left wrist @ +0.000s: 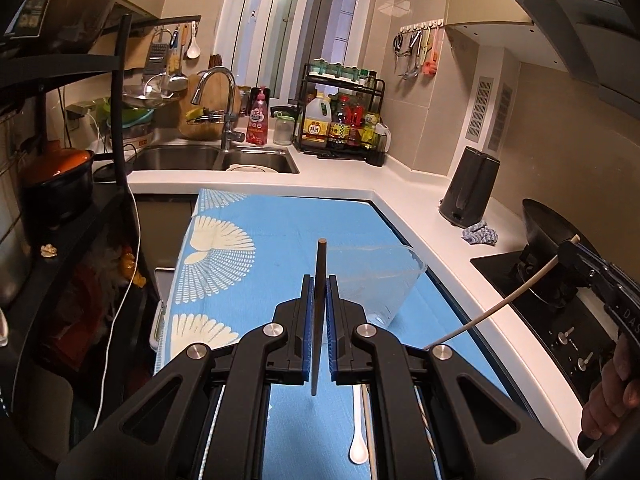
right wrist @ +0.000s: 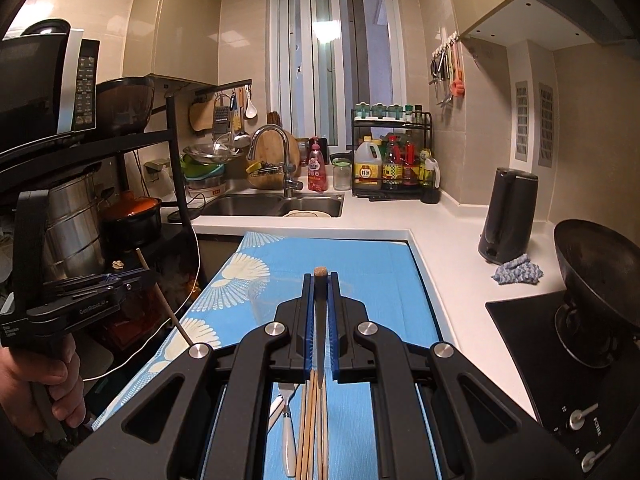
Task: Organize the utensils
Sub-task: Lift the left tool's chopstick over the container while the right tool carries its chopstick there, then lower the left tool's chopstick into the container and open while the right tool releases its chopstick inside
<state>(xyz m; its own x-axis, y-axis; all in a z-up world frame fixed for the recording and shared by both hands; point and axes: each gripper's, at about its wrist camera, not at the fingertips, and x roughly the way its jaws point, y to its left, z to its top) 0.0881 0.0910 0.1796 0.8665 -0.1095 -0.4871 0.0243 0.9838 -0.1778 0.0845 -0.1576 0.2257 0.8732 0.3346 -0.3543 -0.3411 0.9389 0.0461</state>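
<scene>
My left gripper (left wrist: 319, 282) is shut on a chopstick (left wrist: 319, 312), held above the blue patterned cloth (left wrist: 256, 248). A clear plastic container (left wrist: 374, 280) stands on the cloth just ahead to the right. A white spoon (left wrist: 358, 428) lies on the cloth below the gripper. My right gripper (right wrist: 320, 280) is shut on a chopstick (right wrist: 319, 320); in the left wrist view it shows at the right (left wrist: 570, 254) with that pale chopstick (left wrist: 504, 300) angled down left. Under it lie several wooden chopsticks (right wrist: 310, 432) and a white-handled fork (right wrist: 287, 428).
A double sink (left wrist: 216, 158) with a tap (left wrist: 218, 96) is at the back. A condiment rack (left wrist: 340, 120), a black kettle (left wrist: 470, 186), a blue rag (left wrist: 480, 234) and a wok on the hob (right wrist: 596, 272) line the right. A black shelf with pots (right wrist: 120, 208) stands left.
</scene>
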